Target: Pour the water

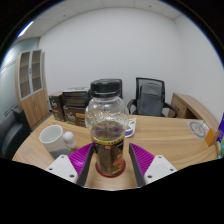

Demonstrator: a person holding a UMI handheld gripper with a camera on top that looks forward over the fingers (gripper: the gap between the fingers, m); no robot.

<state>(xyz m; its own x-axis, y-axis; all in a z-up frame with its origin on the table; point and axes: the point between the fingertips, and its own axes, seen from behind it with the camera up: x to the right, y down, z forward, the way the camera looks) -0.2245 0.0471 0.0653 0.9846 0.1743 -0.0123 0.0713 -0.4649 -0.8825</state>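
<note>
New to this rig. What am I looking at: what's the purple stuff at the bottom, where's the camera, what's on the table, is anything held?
A person carries a handheld two-finger gripper; there is no robot arm. The single picture comes from a wide-angle camera on it, looking forward along the fingers. The purple pieces are the finger pads. A clear jar with dark liquid in its lower part stands between the pads, which appear to press on both its sides, so it looks held. On the wooden table sits a white mug, beside the jar. Office chairs stand beyond.

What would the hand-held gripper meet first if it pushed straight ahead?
Probably nothing new: the glass jar already sits between the hand-held gripper fingers. Beyond it, likely open tabletop, though depth is unclear.
</note>
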